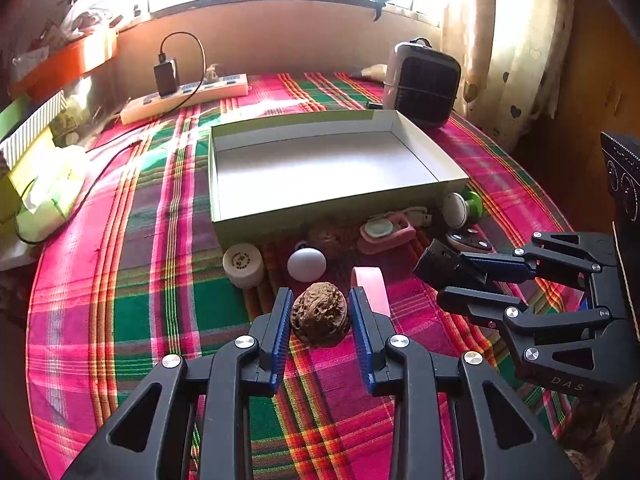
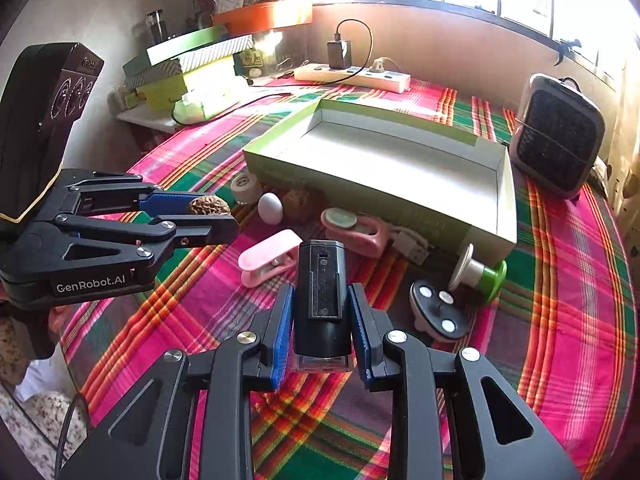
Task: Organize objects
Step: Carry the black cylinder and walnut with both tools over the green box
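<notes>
- Our left gripper (image 1: 321,314), at the bottom centre of the left wrist view, is closed partway around a walnut (image 1: 320,314); its blue pads press both sides of the shell, so we judge the nut is gripped.
- In the right wrist view the same walnut (image 2: 209,205) shows at centre left, pinched at the tip of the left gripper (image 2: 212,216).
- Our right gripper (image 2: 322,322), at the bottom centre of that view, is nearly closed on a black boxy gadget (image 2: 320,292), which stands up between the pads.
- The shallow cardboard box (image 1: 240,216) fills the middle of the left wrist view and looks bare inside; we take it for the place where things should go, so nothing is sorted yet.
- Lying on the plaid cloth (image 1: 120,280) just below the box's near wall are: a round white jar (image 1: 243,264), a white egg (image 1: 306,264), a second walnut (image 1: 326,236) in shadow, a pink tape measure (image 1: 386,232), a green and white spool (image 1: 464,208) and a round disc with metal studs (image 1: 470,240).
- A pink clip (image 2: 270,258) lies at the centre of the right wrist view, just above the black gadget.
- We judge the task is at an early stage: two things are in hand, none delivered, and at least seven more wait on the cloth.
- What remains, as we read it, is carrying both held things over the near wall into the box, then coming back for the rest.
</notes>
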Demonstrator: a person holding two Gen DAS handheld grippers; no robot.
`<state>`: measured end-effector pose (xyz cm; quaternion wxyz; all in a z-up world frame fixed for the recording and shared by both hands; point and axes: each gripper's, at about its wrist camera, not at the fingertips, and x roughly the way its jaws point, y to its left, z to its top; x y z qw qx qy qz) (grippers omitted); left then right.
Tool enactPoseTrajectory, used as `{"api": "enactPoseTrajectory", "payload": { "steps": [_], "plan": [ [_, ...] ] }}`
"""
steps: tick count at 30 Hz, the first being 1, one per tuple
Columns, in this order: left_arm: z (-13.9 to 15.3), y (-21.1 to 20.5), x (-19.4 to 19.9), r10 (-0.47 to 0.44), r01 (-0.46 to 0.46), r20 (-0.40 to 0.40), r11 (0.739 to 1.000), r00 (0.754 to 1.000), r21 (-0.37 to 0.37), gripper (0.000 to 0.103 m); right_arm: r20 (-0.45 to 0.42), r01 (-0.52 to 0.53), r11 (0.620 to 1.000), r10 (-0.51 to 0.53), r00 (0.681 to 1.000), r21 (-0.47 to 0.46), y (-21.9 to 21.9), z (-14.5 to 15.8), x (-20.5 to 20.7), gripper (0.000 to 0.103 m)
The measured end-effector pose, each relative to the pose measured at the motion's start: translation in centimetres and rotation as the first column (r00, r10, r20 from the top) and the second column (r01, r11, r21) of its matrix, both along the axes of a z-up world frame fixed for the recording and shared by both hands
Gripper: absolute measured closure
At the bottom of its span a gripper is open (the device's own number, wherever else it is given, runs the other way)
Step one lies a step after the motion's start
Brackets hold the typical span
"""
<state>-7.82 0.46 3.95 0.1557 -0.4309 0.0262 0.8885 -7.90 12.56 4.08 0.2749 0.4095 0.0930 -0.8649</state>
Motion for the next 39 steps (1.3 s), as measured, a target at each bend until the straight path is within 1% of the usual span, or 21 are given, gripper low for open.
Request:
{"api": "enactPoseTrajectory", "payload": {
  "steps": [6,11,15,18,19,23,25,29,31,39],
  "plan": [
    [0.9,0.1,-1.4,-0.011,0.011,-0.017,1.000,1.000,0.006,0.076,0.000,0.024,1.000,-0.024,1.000,-0.006,0.3,0.7,-1.4,0.075],
    [1.7,0.2,-3.7,-0.012,0.012,-0.031,1.000,0.999,0.013,0.076,-0.004,0.059,0.998,-0.059,0.998,-0.003,0.7,1.5,-3.2,0.075],
    [2.1,0.0,-6.1,-0.007,0.008,-0.034,0.999,0.999,0.036,0.076,0.000,0.076,0.997,-0.076,0.997,-0.006,0.8,2.1,-4.9,0.075],
    [1.9,-0.1,-7.6,0.015,-0.014,-0.034,1.000,0.999,0.018,0.076,-0.005,0.093,0.996,-0.093,0.996,0.008,0.6,2.3,-6.3,0.075],
    [1.9,-0.1,-8.1,0.013,-0.012,-0.039,1.000,0.999,0.022,0.076,-0.003,0.096,0.995,-0.096,0.995,0.007,0.6,2.2,-6.8,0.075],
    [1.6,-0.2,-9.9,0.018,-0.018,-0.017,0.999,1.000,0.036,0.076,0.007,0.111,0.994,-0.111,0.994,0.014,0.3,2.2,-9.0,0.075],
    [1.5,-0.2,-10.7,0.022,-0.021,-0.019,0.999,1.000,0.027,0.076,0.012,0.120,0.993,-0.120,0.993,0.016,0.2,2.2,-9.8,0.075],
    [1.4,-0.1,-12.3,0.021,-0.021,-0.011,0.999,1.000,0.034,0.076,0.018,0.136,0.990,-0.137,0.990,0.034,-0.1,2.1,-11.8,0.075],
    [1.3,0.1,-13.2,0.020,-0.020,-0.009,1.000,1.000,0.021,0.076,0.023,0.153,0.987,-0.154,0.988,0.045,-0.2,2.0,-12.7,0.075],
    [0.0,0.4,-16.5,0.042,-0.043,0.023,0.999,0.999,0.014,0.076,0.069,0.199,0.979,-0.202,0.977,0.053,-0.2,0.9,-16.6,0.075]
  ]
}}
